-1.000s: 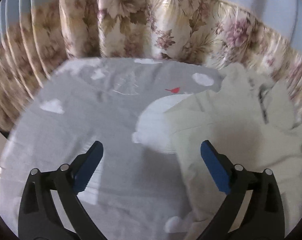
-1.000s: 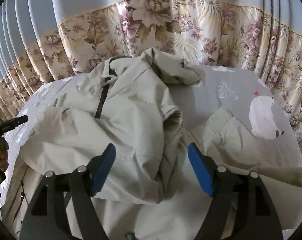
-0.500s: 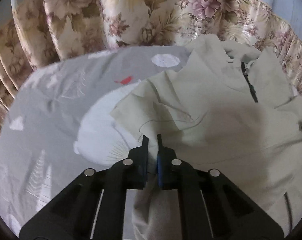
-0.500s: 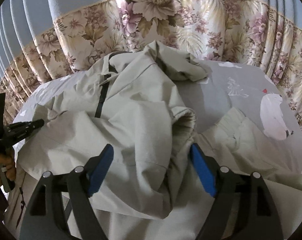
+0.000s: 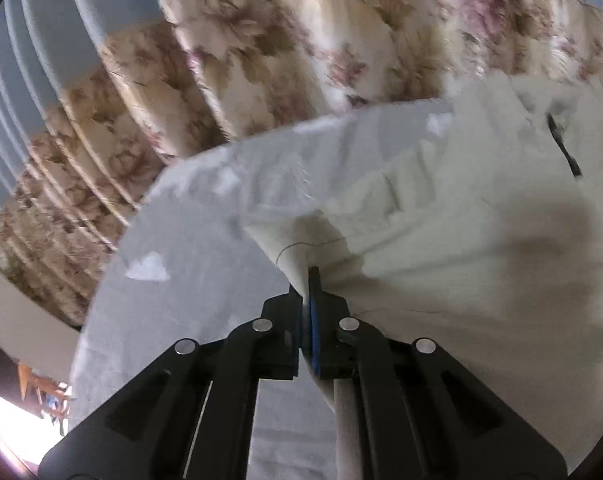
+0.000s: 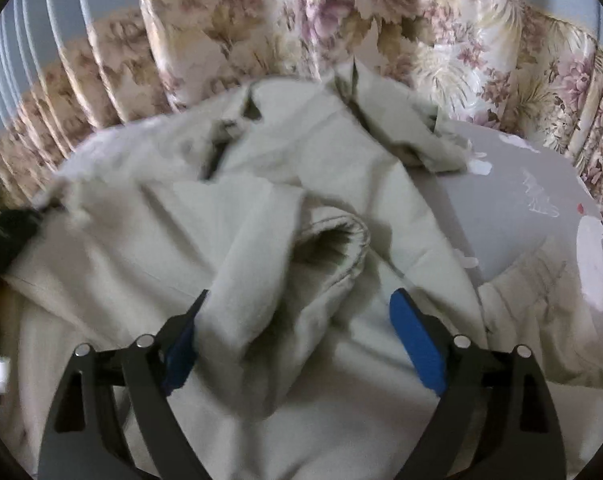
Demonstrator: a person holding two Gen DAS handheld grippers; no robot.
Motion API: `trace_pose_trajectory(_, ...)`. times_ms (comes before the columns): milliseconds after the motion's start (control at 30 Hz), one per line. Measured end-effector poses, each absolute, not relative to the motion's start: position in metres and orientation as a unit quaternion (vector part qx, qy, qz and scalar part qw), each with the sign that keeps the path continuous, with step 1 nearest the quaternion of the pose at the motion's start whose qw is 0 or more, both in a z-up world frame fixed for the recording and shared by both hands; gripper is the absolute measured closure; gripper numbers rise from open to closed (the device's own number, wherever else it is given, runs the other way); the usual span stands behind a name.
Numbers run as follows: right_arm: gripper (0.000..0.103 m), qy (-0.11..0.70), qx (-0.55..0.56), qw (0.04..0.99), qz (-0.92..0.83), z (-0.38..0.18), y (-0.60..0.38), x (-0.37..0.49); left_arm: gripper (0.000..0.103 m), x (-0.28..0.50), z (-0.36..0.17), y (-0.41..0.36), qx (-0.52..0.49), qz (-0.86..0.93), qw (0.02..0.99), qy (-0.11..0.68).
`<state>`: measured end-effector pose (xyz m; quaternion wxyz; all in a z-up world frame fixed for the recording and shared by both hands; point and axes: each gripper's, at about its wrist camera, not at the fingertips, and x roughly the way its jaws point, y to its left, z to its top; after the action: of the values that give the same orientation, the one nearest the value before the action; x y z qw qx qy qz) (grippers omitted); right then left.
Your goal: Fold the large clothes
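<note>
A large pale cream jacket [image 5: 461, 240] with a dark zip lies crumpled on a grey printed sheet [image 5: 189, 240]. My left gripper [image 5: 306, 280] is shut on a corner of the jacket's hem, and the cloth rises from the sheet there. In the right wrist view the same jacket [image 6: 261, 208] fills the frame, with a sleeve cuff [image 6: 333, 240] gaping open in the middle. My right gripper [image 6: 297, 304] hovers over that bunched sleeve with its jaws opening wide; folds of cloth lie between the blue pads, which do not press on them.
Floral curtains [image 5: 301, 40] hang close behind the sheet's far edge, with blue pleated curtain above. The sheet [image 6: 521, 208] shows bare grey at the right of the right wrist view. The left gripper's dark body [image 6: 5, 224] shows at that view's left edge.
My left gripper went from wide open to shut on the jacket's hem corner and has lifted and rolled it. My right gripper has moved closer over the sleeve and its jaws spread wider.
</note>
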<state>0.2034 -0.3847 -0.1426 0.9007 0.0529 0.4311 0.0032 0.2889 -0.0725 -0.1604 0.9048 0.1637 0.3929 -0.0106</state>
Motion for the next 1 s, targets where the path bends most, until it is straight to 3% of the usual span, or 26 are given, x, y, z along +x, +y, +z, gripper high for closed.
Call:
trace_pose_trajectory(100,0.015,0.376,0.047,0.925,0.012,-0.092,-0.403,0.157,0.081,0.279,-0.151,-0.057,0.123,-0.022,0.912,0.391)
trace_pose_trajectory(133,0.015,0.352,0.04,0.935,-0.003,-0.071,-0.417,0.132,0.061,0.275,-0.145,-0.052,0.113,-0.017,0.917,0.383)
trace_pose_trajectory(200,0.014,0.323,0.033,0.945,-0.034,-0.042,-0.448,0.095,0.036,0.263,-0.124,-0.039,0.093,-0.013,0.929,0.357)
trace_pose_trajectory(233,0.012,0.313,0.031,0.948,-0.052,-0.032,-0.463,0.082,0.031,0.258,-0.116,-0.035,0.085,-0.014,0.932,0.351)
trace_pose_trajectory(367,0.009,0.304,0.048,0.936,-0.171,-0.006,-0.57,0.045,0.023,0.241,-0.09,-0.029,0.066,-0.036,0.937,0.341)
trace_pose_trajectory(467,0.009,0.346,0.07,0.918,-0.179,-0.021,-0.633,0.063,0.019,0.229,-0.079,-0.038,0.063,-0.053,0.939,0.333)
trace_pose_trajectory(533,0.009,0.362,0.079,0.918,-0.145,-0.035,-0.654,0.082,0.01,0.221,-0.076,-0.048,0.057,-0.064,0.941,0.327)
trace_pose_trajectory(633,0.009,0.396,0.084,0.911,-0.081,-0.069,-0.656,0.112,0.004,0.203,-0.074,-0.065,0.035,-0.088,0.943,0.318)
trace_pose_trajectory(833,0.01,0.471,0.088,0.877,0.014,-0.128,-0.605,0.151,0.003,0.19,-0.089,-0.087,0.012,-0.112,0.933,0.341)
trace_pose_trajectory(900,0.035,0.496,0.062,0.865,0.033,-0.144,-0.58,0.151,0.003,0.186,-0.095,-0.095,0.022,-0.115,0.931,0.346)
trace_pose_trajectory(933,0.057,0.507,0.032,0.861,0.029,-0.149,-0.568,0.15,0.003,0.185,-0.096,-0.098,0.025,-0.117,0.93,0.347)
trace_pose_trajectory(967,0.093,0.496,-0.004,0.868,0.008,-0.147,-0.56,0.148,0.003,0.184,-0.098,-0.101,0.028,-0.119,0.929,0.348)
trace_pose_trajectory(1000,0.093,0.488,0.018,0.872,0.003,-0.143,-0.564,0.146,0.003,0.184,-0.099,-0.103,0.03,-0.121,0.929,0.349)
